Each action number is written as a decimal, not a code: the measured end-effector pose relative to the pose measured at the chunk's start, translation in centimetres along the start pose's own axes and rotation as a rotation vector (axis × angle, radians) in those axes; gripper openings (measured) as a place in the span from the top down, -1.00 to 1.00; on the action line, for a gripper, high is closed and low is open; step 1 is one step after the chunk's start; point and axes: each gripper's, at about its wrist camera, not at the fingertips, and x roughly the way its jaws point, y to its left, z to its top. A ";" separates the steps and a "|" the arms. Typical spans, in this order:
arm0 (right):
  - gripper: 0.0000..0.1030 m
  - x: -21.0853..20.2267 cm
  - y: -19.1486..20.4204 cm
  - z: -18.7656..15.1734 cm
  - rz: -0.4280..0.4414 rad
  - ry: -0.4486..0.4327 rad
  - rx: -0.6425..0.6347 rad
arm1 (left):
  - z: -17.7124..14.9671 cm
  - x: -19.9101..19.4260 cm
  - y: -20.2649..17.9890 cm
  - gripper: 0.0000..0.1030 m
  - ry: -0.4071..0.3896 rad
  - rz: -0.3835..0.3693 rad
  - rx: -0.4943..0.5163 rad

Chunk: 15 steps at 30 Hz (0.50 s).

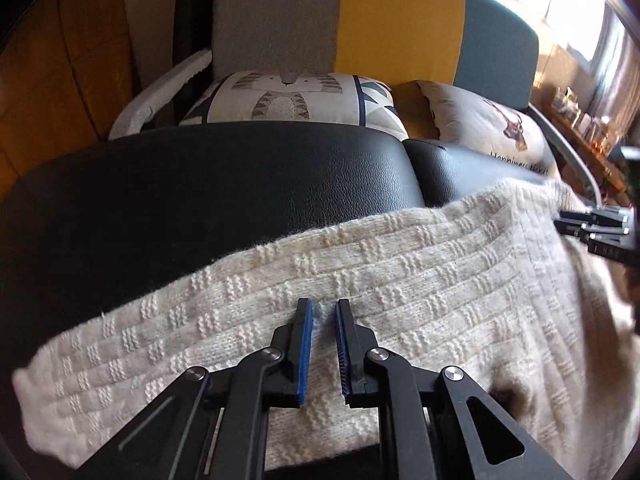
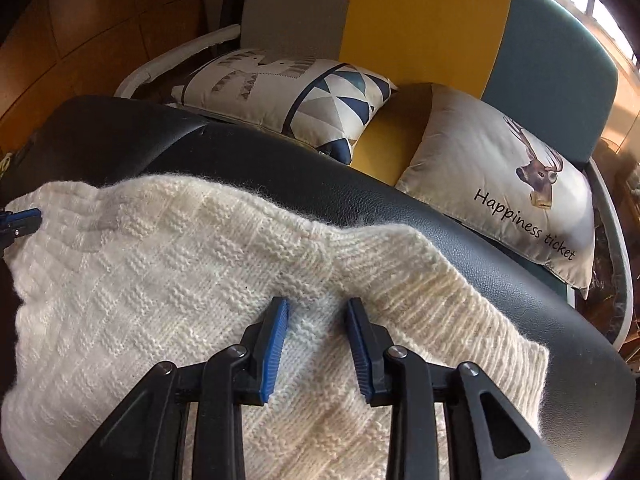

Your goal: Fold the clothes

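Two grippers hover over a cream basket-weave knitted sweater (image 1: 360, 280) spread on the black leather surface (image 1: 200, 184). Left gripper (image 1: 320, 312) has its jaws parted narrowly, gripping nothing; right gripper (image 2: 318, 308) has its jaws spread wider, also released, near the sweater's ribbed edge.

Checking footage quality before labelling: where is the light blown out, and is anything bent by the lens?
Left wrist view: window at upper right is overexposed; black cushion bows with fisheye curve. Right wrist view: cream sweater evenly lit and sharp, corners vignetted dark, sofa back curved.
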 end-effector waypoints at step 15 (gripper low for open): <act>0.40 -7.3 12.0 -5.2 0.159 0.009 -0.152 | -4.8 -5.7 -5.5 0.73 0.068 -0.394 -0.127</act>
